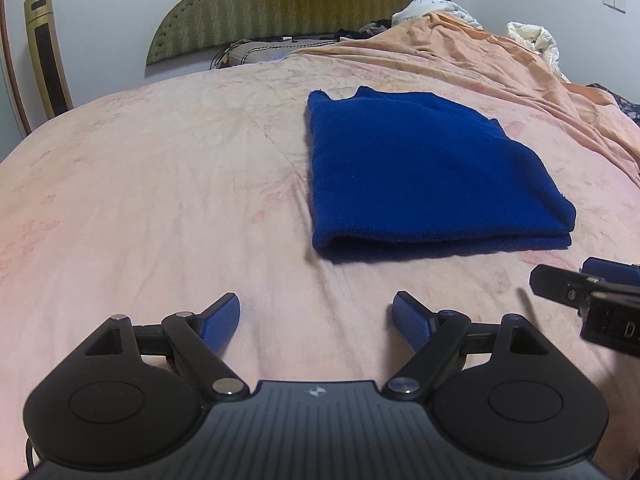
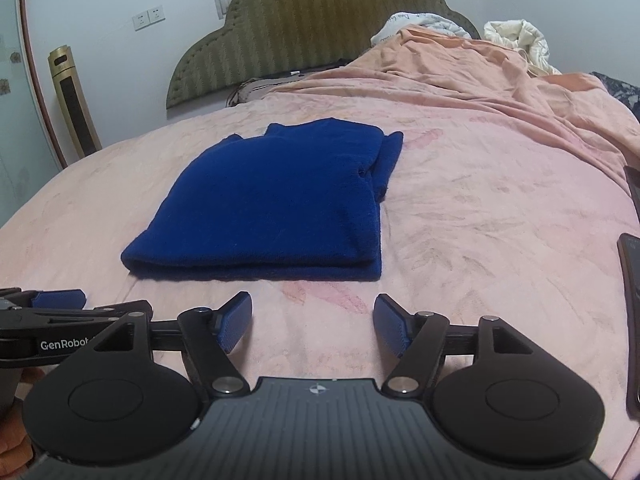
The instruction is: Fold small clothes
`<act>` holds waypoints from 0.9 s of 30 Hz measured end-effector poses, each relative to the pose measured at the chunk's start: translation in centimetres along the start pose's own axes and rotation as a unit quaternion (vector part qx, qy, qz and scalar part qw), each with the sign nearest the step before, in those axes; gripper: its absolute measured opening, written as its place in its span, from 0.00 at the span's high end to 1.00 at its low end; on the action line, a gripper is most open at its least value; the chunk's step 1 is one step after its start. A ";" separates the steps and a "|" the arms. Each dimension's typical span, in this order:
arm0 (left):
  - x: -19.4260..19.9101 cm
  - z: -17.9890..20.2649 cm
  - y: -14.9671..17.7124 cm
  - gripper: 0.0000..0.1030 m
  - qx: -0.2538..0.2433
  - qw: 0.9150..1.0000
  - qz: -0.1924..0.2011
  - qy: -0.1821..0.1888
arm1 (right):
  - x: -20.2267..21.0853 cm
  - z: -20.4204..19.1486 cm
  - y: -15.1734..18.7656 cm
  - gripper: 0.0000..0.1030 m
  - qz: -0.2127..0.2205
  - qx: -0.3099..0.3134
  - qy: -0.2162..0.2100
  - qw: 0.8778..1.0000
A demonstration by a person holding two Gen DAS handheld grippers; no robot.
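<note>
A dark blue knit garment (image 1: 424,168) lies folded into a flat rectangle on the pink bedsheet (image 1: 160,200). It also shows in the right wrist view (image 2: 276,204), with a sleeve edge sticking out at its far right. My left gripper (image 1: 316,320) is open and empty, just in front of the garment's near folded edge and a little to its left. My right gripper (image 2: 314,320) is open and empty, just in front of the garment's near right corner. The right gripper's tip shows at the right edge of the left wrist view (image 1: 576,284).
A padded olive headboard (image 1: 288,4) stands at the back. An orange blanket (image 1: 500,64) and white bedding (image 1: 532,36) are bunched at the far right. A gold tower fan (image 1: 44,52) stands at the left. Two dark flat devices (image 2: 632,320) lie at the bed's right edge.
</note>
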State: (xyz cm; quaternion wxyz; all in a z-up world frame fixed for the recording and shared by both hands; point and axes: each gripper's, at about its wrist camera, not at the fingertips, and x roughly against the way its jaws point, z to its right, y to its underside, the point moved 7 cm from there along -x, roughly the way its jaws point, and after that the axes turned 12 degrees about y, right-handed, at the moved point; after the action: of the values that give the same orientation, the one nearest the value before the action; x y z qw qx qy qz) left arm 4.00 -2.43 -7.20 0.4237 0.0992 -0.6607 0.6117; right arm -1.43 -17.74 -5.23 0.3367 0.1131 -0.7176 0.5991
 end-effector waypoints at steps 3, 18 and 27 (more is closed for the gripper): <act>0.0 0.0 0.0 0.18 -0.001 1.000 0.004 -0.002 | -0.1 -0.3 0.2 0.26 0.008 0.011 0.002 1.000; -0.1 -0.6 0.8 0.06 0.008 0.999 0.030 -0.013 | -1.0 -0.2 0.9 0.06 0.016 0.026 0.026 0.999; -0.2 -0.6 1.0 0.04 0.005 0.999 0.028 -0.017 | -1.2 0.0 1.0 0.02 0.014 0.012 0.012 1.000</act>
State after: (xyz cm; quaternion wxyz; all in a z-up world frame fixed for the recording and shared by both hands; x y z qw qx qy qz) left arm 3.72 -1.75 -8.11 0.3942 0.0933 -0.6673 0.6250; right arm -1.09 -17.75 -6.74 0.3355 0.0994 -0.7080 0.6134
